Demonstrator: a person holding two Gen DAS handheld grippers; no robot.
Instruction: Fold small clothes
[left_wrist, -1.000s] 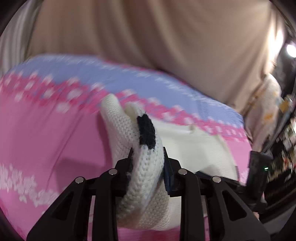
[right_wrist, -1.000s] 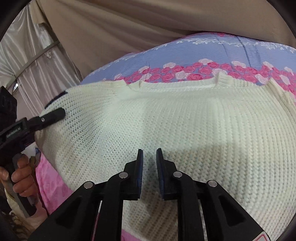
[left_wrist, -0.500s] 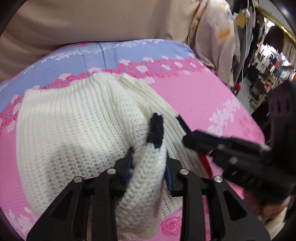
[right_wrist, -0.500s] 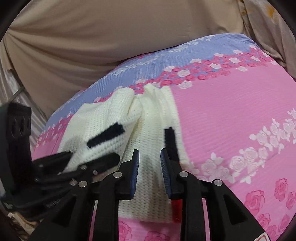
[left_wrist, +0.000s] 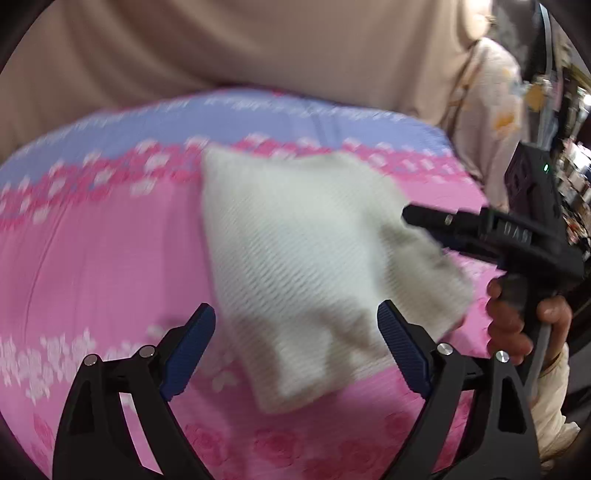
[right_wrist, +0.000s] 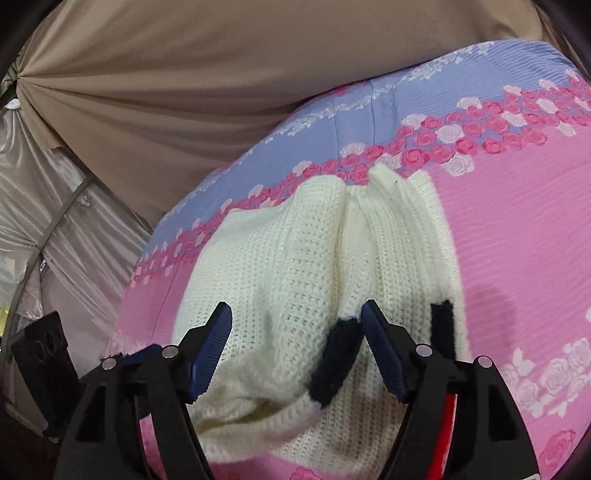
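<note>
A small cream knit sweater (right_wrist: 306, 280) with black cuffs (right_wrist: 334, 365) lies partly folded on the pink and blue floral bedspread (right_wrist: 517, 236); both sleeves are laid over its body. It also shows in the left wrist view (left_wrist: 303, 266), blurred. My left gripper (left_wrist: 295, 343) is open and empty just above the sweater's near edge. My right gripper (right_wrist: 297, 339) is open, its jaws spread over the sweater's near part with a black cuff between them, apart from it. The right gripper also shows in the left wrist view (left_wrist: 417, 214), its tip at the sweater's right edge.
A tan curtain (right_wrist: 184, 81) hangs behind the bed. Grey satin drapes (right_wrist: 48, 206) hang at the left. A floral garment (left_wrist: 495, 110) hangs at the right by cluttered shelves. The bedspread's near edge runs just below both grippers.
My left gripper has opened and let go of the black-cuffed sleeve, which now lies on the sweater. My right gripper has opened too. Both have drawn back a little.
</note>
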